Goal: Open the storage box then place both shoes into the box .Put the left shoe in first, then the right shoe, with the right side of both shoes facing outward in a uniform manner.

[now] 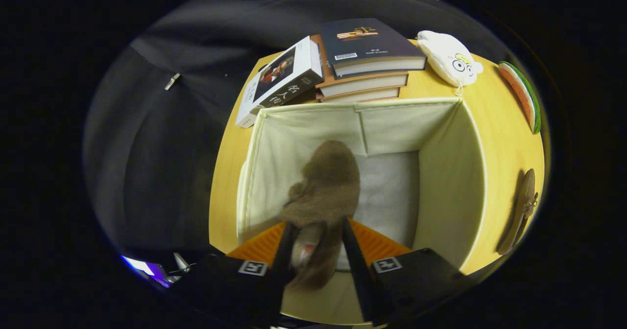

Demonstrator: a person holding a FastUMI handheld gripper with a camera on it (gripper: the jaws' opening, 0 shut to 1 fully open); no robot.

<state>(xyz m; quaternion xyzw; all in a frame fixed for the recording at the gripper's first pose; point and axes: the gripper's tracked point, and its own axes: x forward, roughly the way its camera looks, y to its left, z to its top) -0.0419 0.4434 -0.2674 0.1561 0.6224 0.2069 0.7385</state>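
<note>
Yellow table (494,123), tongs (318,231) gripping shoe (325,182)

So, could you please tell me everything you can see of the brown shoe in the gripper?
The shoe is brown and looks fuzzy, like suede or plush, with a rounded toe and a small knot or bow on one side. It is blurred. It hangs over the open box, toe pointing away from the gripper, whose fingers are shut on its near end, where a pale lining shows. Whether it touches the box's floor, I cannot tell.
</note>
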